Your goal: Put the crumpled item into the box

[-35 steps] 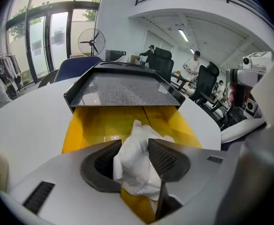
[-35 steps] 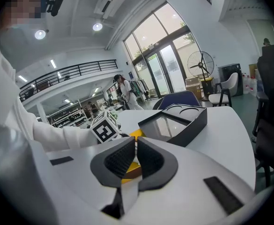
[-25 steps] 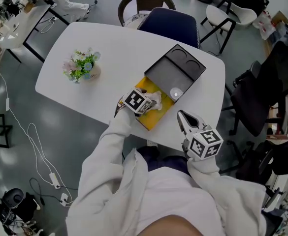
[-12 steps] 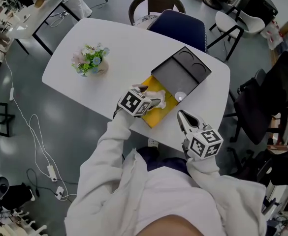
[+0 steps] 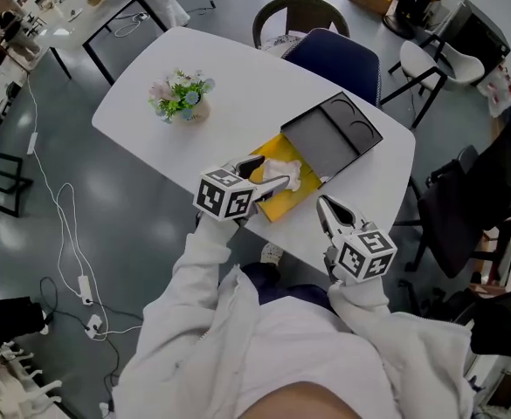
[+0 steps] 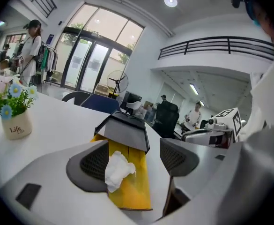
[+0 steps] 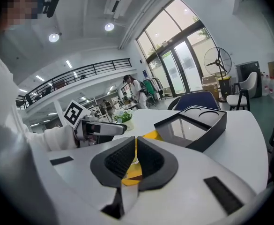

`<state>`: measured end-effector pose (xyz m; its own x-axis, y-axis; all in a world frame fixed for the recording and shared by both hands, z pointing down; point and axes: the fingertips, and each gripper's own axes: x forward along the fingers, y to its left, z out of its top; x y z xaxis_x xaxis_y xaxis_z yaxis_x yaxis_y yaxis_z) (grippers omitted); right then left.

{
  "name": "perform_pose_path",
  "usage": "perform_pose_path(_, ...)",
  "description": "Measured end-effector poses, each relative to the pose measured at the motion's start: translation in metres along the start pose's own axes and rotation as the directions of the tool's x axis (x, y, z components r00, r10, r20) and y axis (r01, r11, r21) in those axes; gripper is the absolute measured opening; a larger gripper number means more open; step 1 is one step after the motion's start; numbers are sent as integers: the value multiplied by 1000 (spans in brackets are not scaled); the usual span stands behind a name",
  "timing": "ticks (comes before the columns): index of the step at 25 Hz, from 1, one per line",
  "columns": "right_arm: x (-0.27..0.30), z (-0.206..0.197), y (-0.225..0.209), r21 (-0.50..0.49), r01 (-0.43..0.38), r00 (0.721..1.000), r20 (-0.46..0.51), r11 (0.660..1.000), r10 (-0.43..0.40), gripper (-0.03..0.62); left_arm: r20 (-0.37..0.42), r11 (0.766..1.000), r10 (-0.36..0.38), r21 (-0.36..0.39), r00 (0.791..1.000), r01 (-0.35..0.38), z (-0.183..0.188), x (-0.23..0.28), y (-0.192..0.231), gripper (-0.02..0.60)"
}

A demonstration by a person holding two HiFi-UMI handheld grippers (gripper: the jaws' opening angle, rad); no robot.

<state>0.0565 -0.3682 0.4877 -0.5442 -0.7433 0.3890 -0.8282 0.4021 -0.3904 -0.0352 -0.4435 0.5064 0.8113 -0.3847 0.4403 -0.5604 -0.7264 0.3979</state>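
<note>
A crumpled white paper point(image 5: 287, 171) lies in the yellow tray of the box point(image 5: 277, 201), in front of its dark grey raised lid point(image 5: 329, 136). My left gripper point(image 5: 264, 175) hovers just short of the box's near left end, open wide. In the left gripper view the paper point(image 6: 117, 170) rests on the yellow tray point(image 6: 132, 186) close to the left pad point(image 6: 95, 162), with neither pad pressing on it. My right gripper point(image 5: 325, 206) is shut and empty near the table's front edge, right of the box; its pads point(image 7: 120, 159) meet.
A small flower pot point(image 5: 183, 99) stands at the far left of the white table point(image 5: 238, 103). A blue chair point(image 5: 335, 55) and a round dark chair point(image 5: 300, 11) sit behind the table. Cables point(image 5: 72, 234) lie on the floor at left.
My left gripper has let go of the paper and drawn back from the box toward me, its jaws now apart. The paper stays in the yellow tray. The right gripper has held still.
</note>
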Motion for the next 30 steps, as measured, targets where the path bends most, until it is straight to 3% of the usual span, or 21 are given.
perform_pose_path(6, -1, 2, 8, -20, -38, 999, -8, 999, 38, 38, 110, 998, 40, -54, 993, -34, 10, -31, -12, 350)
perform_pose_path(17, -4, 6, 18, -50, -79, 997, -7, 996, 78, 38, 236, 992, 122, -38, 964, -117, 14, -70, -41, 343)
perform_pose_path(23, -10, 14, 22, -73, -91, 996, 18, 993, 92, 38, 304, 984, 176, -92, 936, -155, 4, -83, -49, 257)
perform_pose_path(26, -12, 20, 26, -90, -103, 994, 36, 991, 106, 38, 352, 977, 211, -114, 912, -182, 2, -91, -49, 199)
perform_pose_path(30, -15, 25, 33, -114, -124, 989, 63, 986, 132, 38, 424, 975, 223, -84, 878, -206, 7, -104, -54, 61)
